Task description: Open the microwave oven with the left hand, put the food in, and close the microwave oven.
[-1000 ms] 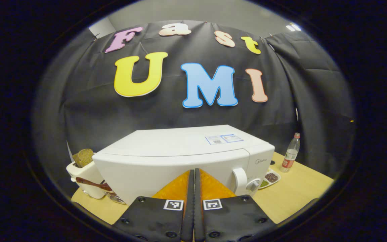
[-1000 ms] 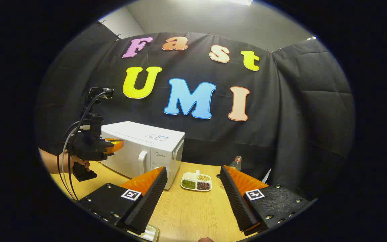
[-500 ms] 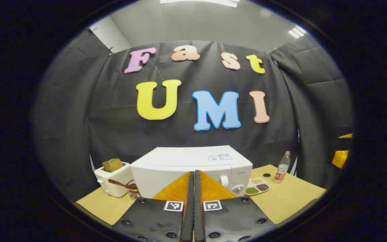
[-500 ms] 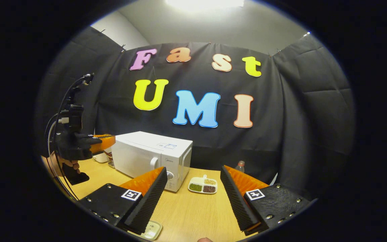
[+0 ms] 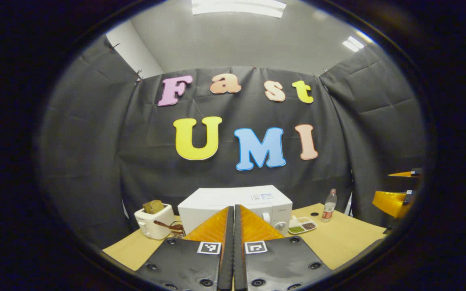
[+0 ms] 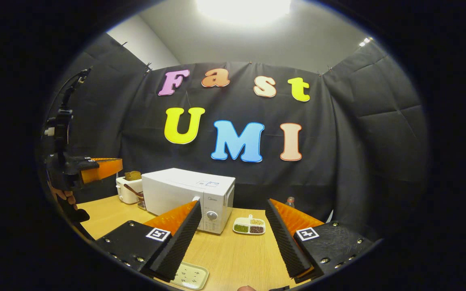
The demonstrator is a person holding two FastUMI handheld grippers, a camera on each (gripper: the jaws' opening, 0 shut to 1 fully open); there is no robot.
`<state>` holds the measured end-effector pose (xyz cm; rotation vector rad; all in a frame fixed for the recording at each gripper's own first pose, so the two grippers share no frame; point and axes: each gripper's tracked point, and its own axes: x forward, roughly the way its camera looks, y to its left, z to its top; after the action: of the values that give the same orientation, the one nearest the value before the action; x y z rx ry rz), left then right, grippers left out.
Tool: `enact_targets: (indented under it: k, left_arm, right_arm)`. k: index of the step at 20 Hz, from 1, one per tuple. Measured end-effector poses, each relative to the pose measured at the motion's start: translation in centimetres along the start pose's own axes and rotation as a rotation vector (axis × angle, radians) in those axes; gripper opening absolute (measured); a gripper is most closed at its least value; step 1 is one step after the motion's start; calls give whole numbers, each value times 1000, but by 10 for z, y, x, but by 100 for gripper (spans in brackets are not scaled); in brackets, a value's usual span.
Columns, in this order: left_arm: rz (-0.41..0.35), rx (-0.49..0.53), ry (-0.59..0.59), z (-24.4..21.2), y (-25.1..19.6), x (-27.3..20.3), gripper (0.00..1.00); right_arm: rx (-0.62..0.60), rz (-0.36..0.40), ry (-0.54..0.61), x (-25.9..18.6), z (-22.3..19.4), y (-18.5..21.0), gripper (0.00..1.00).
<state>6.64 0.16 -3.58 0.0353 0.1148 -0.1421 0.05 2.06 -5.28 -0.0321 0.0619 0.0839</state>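
The white microwave [image 5: 233, 197] stands on the wooden table [image 5: 338, 242] with its door closed and its handle and knob [image 6: 212, 215] facing front. Well back from it, my left gripper [image 5: 233, 209] is shut with nothing between its fingers. It is also in the right gripper view as the left gripper [image 6: 116, 165], held up by a hand [image 6: 61, 197] left of the microwave. My right gripper [image 6: 233, 204] is open and empty above the table. A white divided dish of beans [image 6: 249, 226] lies just right of the microwave.
A white toaster [image 5: 154, 221] holding bread stands left of the microwave, with a glass and spoon [image 5: 173, 227] beside it. A plastic bottle [image 5: 329, 205] stands at the back right. A small pale tray [image 6: 190, 275] lies near the table's front edge.
Both grippers have pulled back and up from the microwave, which now looks smaller and farther off. The left stayed shut, the right stayed open. The microwave door remains closed.
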Motion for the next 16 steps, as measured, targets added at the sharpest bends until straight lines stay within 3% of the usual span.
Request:
enact_targets:
  k: [5,10,13,16]
  left_arm:
    - [-3,16,-2,-2,22,-39,7]
    - [25,-12,-29,2,42,-61,79]
    - [65,-3,-52,9,59,-70,81]
    - [103,13,-74,20,72,-83,98]
  right_arm:
    - [21,-38,-17,-16,4,16,97]
    - [20,-49,-32,-21,10,29,97]
    - [30,-46,-49,-24,17,34,97]
    - [48,-60,-74,-28,23,31,97]
